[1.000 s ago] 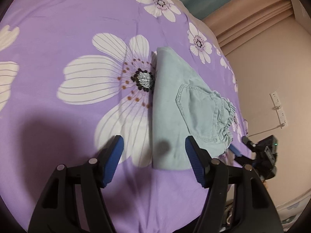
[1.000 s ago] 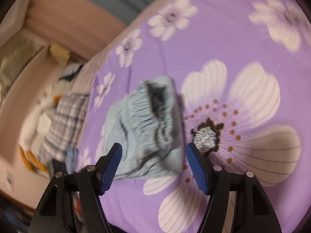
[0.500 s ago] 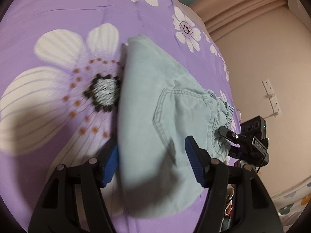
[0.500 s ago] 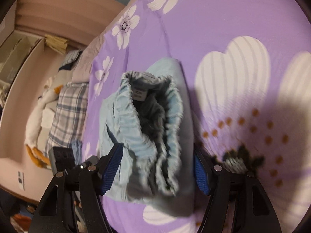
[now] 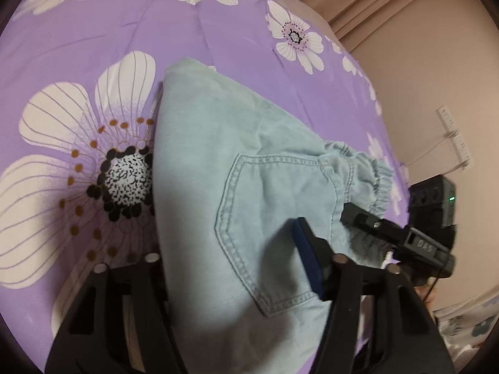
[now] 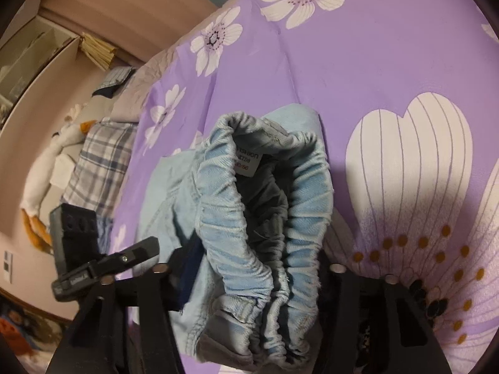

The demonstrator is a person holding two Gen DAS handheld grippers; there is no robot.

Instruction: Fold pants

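While jaws close, folded pants [image 5: 224, 168] between

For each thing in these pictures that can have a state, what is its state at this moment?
Light blue denim pants: folded into a bundle on the purple flowered bedsheet, elastic waistband gaping open.
Left gripper: jaws just been closing, folded edge of the pants between them.
Right gripper: jaws just been closing, waistband between them.
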